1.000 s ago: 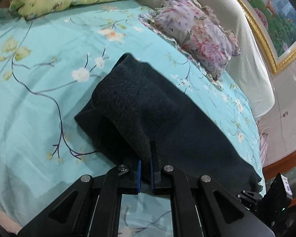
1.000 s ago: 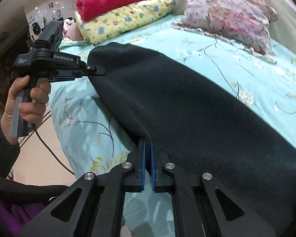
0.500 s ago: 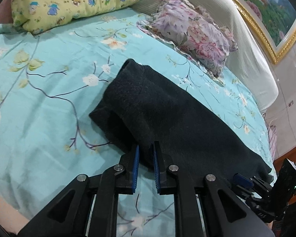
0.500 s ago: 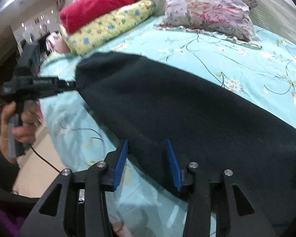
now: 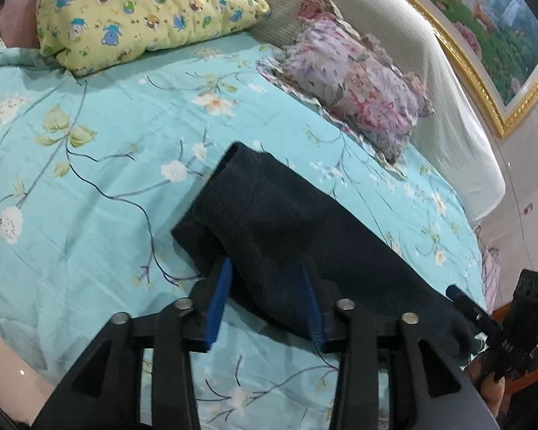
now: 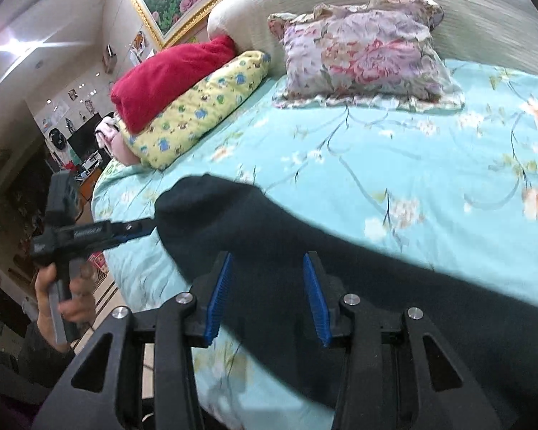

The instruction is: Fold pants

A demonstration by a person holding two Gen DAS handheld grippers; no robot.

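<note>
The dark, fleecy folded pants (image 5: 290, 222) lie as a long band on the turquoise floral bedsheet (image 5: 89, 165), well short of the lilac-and-pink flowered pillow (image 5: 355, 82) at the cream padded headboard (image 5: 444, 82). Beside that pillow lies a yellow cartoon-print pillow (image 5: 143, 18) with a red plush blanket (image 6: 168, 71) on top. No container is in view. Your left gripper (image 5: 265, 294), angled down at the near edge of the pants, has just been opening; its blue-padded jaws stand apart, the cloth between them but unpressed. Your right gripper (image 6: 267, 294) has also just been opening; its jaws straddle the band at the end farther from the yellow pillow, gripping nothing. Your left hand (image 6: 64, 297) grasps its handle off the bedside.
</note>
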